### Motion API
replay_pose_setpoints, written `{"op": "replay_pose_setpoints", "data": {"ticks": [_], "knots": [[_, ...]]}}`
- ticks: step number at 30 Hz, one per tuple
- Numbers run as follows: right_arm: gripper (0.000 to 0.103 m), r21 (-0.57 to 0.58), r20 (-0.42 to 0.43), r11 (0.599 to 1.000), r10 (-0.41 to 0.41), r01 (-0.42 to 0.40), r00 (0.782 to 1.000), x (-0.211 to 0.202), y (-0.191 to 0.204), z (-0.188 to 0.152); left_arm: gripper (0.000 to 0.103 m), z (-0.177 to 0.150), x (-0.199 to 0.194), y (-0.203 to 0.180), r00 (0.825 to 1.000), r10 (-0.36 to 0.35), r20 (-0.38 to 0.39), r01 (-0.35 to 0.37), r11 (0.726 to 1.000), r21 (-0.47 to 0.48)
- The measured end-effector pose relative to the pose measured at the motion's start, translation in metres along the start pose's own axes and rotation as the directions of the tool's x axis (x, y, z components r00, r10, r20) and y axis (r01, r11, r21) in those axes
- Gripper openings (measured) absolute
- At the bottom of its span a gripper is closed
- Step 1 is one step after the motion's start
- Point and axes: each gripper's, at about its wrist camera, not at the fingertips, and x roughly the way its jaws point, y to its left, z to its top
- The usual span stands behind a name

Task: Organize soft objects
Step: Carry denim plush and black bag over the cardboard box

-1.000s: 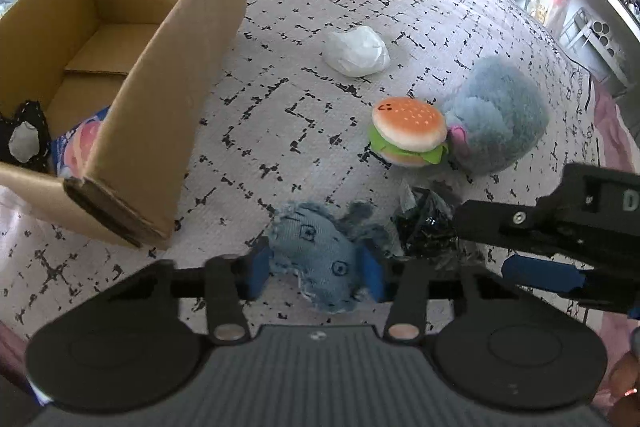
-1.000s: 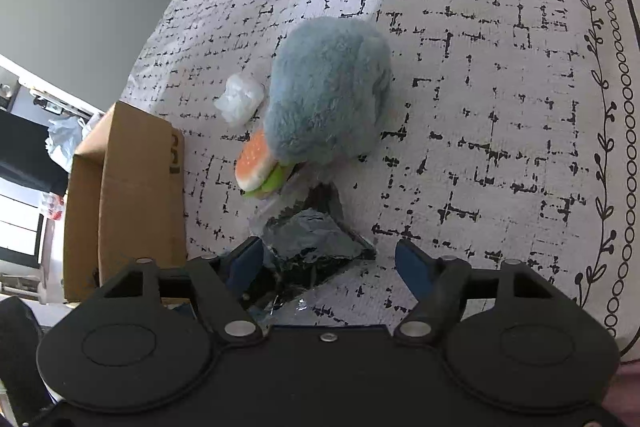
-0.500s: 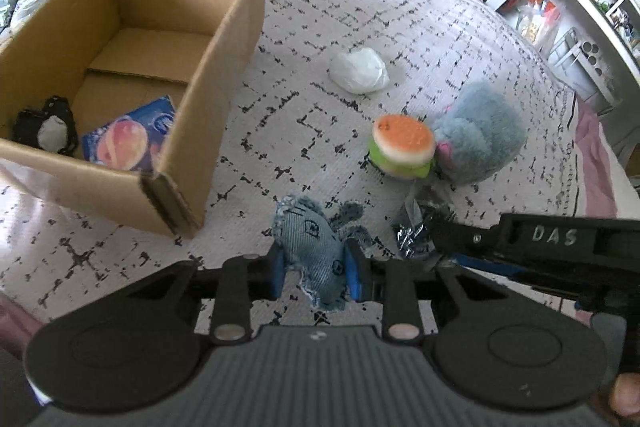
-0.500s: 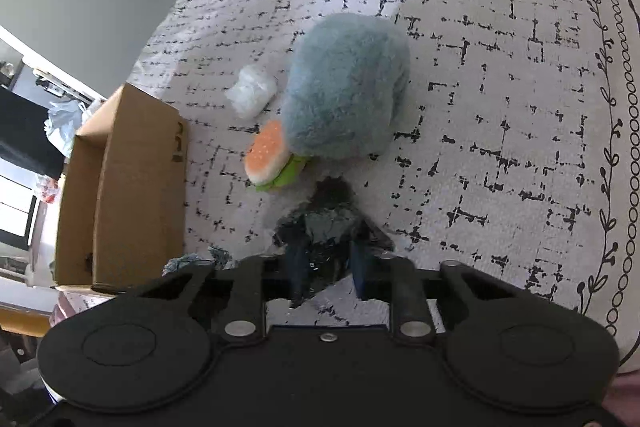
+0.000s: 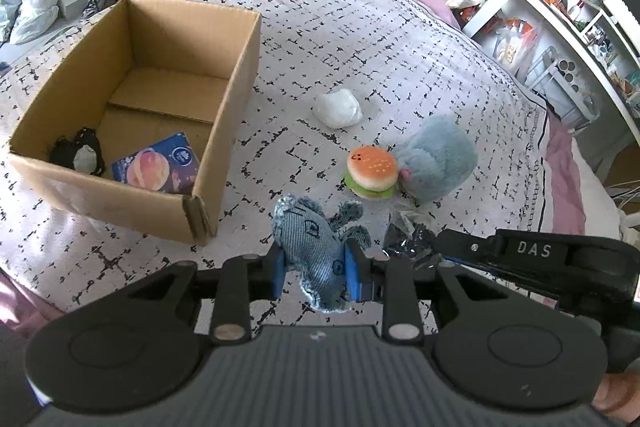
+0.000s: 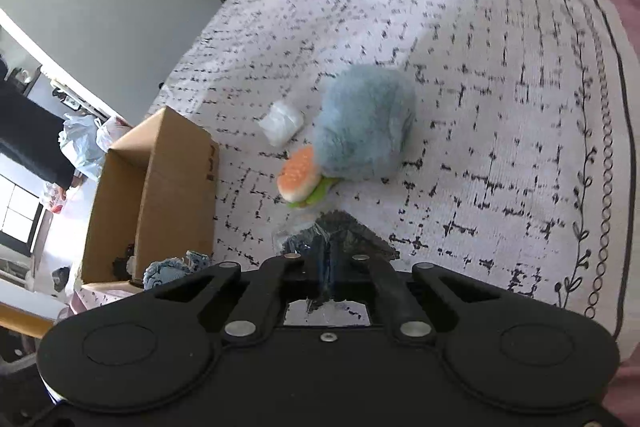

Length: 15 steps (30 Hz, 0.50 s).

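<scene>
Denim plush toy [image 5: 318, 247] pinched between blue pads [image 5: 353, 269] of left gripper [image 5: 316, 271], clear of the bedspread [image 5: 400, 39], just right of the cardboard box [image 5: 236, 99]. Crinkly dark plastic bag [image 6: 332, 239] clamped in fully closed right gripper [image 6: 326, 267]. Best carried over the box rim before any release, one load at a time, so neither snagged the wall. Left on the bed: burger plush [image 5: 372, 167], grey-blue plush [image 5: 438, 159], white wad [image 5: 338, 107]. Read "DAS" on right gripper's side; box print illegible.

Burger toy [image 5: 372, 171] touching plush [image 5: 438, 163]; box [image 5: 224, 147] left.
</scene>
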Motion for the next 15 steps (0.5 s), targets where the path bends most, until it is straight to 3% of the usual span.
{"op": "replay_pose_setpoints", "data": {"ticks": [15], "knots": [[0.0,-0.051,0.089,0.999,0.008,-0.004,0.996,-0.039,0.03,0.01,0.029,0.017,-0.031,-0.003,0.998,-0.041,0.05,0.039,0.998,0.04]]}}
